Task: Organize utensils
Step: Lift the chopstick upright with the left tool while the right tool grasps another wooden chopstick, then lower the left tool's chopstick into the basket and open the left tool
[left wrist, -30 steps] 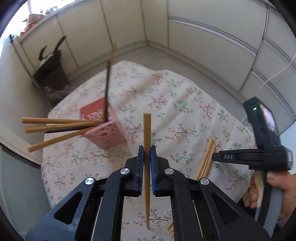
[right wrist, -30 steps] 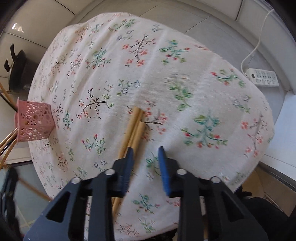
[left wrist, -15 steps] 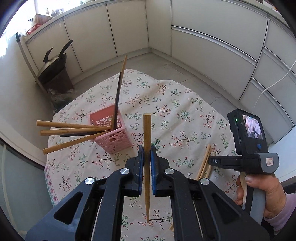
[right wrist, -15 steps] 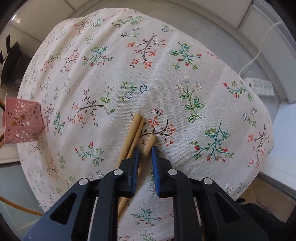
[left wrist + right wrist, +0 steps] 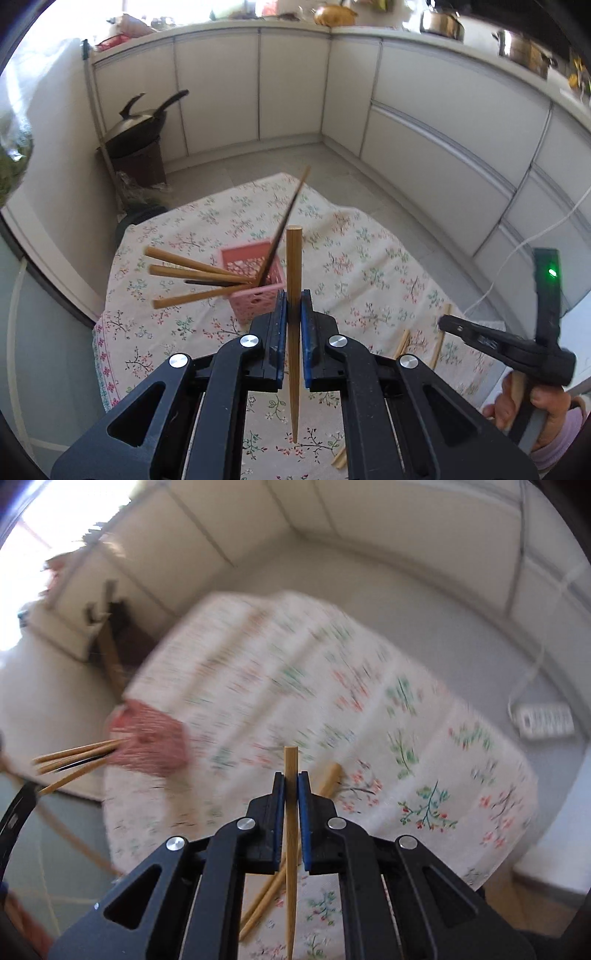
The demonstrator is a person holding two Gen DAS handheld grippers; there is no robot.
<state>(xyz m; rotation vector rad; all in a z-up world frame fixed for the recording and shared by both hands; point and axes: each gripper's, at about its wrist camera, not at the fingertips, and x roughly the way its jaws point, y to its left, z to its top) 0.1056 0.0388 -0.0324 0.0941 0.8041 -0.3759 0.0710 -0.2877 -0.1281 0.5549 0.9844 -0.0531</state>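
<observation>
My left gripper (image 5: 292, 301) is shut on a wooden chopstick (image 5: 294, 332) that stands upright, above the floral tablecloth and just in front of the pink perforated basket (image 5: 255, 291). The basket holds several chopsticks (image 5: 192, 280) fanning left and a dark one (image 5: 284, 225) leaning up right. My right gripper (image 5: 291, 784) is shut on another wooden chopstick (image 5: 290, 834), lifted above the cloth. Loose chopsticks (image 5: 273, 890) lie on the cloth below it. The pink basket (image 5: 151, 742) is blurred at the left in the right wrist view.
The table with the floral cloth (image 5: 369, 266) has edges all round, with the floor beyond. A dark wok (image 5: 138, 125) sits on a stand by white cabinets. A power strip (image 5: 546, 720) lies on the floor at the right. Loose chopsticks (image 5: 402, 341) lie near the right gripper.
My right gripper closed on a chopstick from the pile and lifted it off the cloth, tilting up. My left gripper with its chopstick moved closer to the pink basket.
</observation>
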